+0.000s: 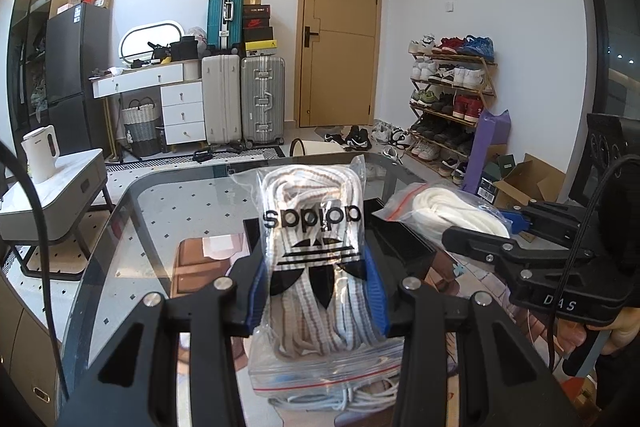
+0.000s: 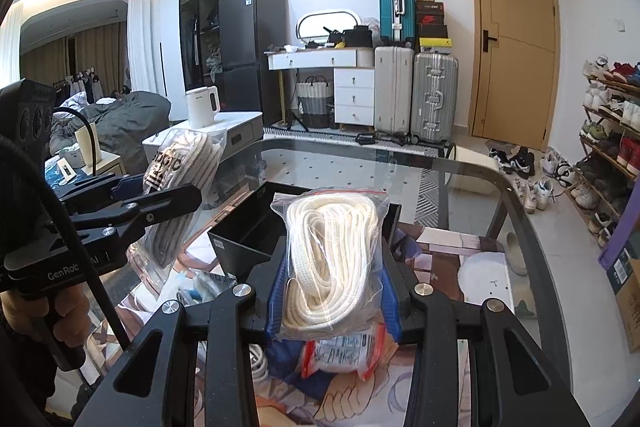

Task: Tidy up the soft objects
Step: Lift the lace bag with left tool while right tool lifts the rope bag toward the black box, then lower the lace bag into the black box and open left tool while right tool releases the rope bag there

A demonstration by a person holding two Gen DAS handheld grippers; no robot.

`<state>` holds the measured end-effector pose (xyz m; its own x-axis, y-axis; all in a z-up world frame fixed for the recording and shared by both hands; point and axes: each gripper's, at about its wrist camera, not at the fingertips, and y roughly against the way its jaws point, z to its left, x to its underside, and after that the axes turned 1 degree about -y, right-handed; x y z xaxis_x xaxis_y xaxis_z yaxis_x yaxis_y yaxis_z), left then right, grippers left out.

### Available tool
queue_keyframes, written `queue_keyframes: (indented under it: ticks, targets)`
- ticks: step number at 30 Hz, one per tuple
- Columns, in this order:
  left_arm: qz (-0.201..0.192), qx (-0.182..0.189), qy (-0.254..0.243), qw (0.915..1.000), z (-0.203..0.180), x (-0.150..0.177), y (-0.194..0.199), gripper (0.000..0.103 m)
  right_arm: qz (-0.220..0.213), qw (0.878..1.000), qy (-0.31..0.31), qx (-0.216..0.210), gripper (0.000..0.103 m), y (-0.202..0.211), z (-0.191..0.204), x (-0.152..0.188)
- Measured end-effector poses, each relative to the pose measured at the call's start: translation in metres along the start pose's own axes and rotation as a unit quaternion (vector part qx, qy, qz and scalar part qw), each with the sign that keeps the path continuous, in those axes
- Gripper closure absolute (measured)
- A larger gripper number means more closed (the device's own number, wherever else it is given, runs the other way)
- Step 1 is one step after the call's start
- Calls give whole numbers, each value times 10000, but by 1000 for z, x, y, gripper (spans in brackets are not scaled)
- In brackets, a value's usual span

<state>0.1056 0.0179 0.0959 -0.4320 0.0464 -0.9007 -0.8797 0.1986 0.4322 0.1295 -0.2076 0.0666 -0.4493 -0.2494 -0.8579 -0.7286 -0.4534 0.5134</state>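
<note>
Two clear zip bags of shoelaces are up off the glass table [image 1: 160, 211], one in each gripper. Striped laces fill the left bag [image 1: 316, 267], which carries a black trefoil logo and a red zip strip at its near end; the left gripper [image 1: 318, 291] pinches it across the middle, blue pads [image 1: 378, 291] pressing in from both sides. Plain white laces fill the right bag [image 2: 332, 259], and the right gripper [image 2: 334, 303] pinches it the same way, its blue pads [image 2: 278, 297] squeezing the plastic, with a labelled red-edged part hanging below the grip.

Both bags hang above the near part of the table, side by side: from the left wrist view the white bag [image 1: 448, 207] shows to the right, and from the right wrist view the striped bag [image 2: 180, 167] shows to the left. Just beyond the held bags an open black box [image 2: 248, 227] sits on the table, over a printed mat. A hand [image 2: 60, 311] grips the left tool's handle.

Far off stand suitcases [image 1: 244, 99], a wooden door [image 1: 340, 35] and a shoe rack [image 1: 452, 99].
</note>
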Motion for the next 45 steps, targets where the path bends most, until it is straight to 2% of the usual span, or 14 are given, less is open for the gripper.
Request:
queue_keyframes:
  ticks: [12,22,26,39,45]
  targets:
    - [299,19,5,9996,13,-11,-51,62,443,9987,269,13,64,-48,-4,-21]
    - [66,-142,316,9994,26,-22,-78,62,433,9987,279,12,64,-64,-10,-27]
    - [94,-103,326,9994,25,-19,-89,62,446,9984,332,38,64,-68,-11,-28]
    - [507,-121,-137,9985,5,1,-116,62,620,9964,557,154,64,-86,-6,-22]
    - [865,-91,-281,9958,0,5,-127,62,771,9941,753,134,64,-97,-4,-22]
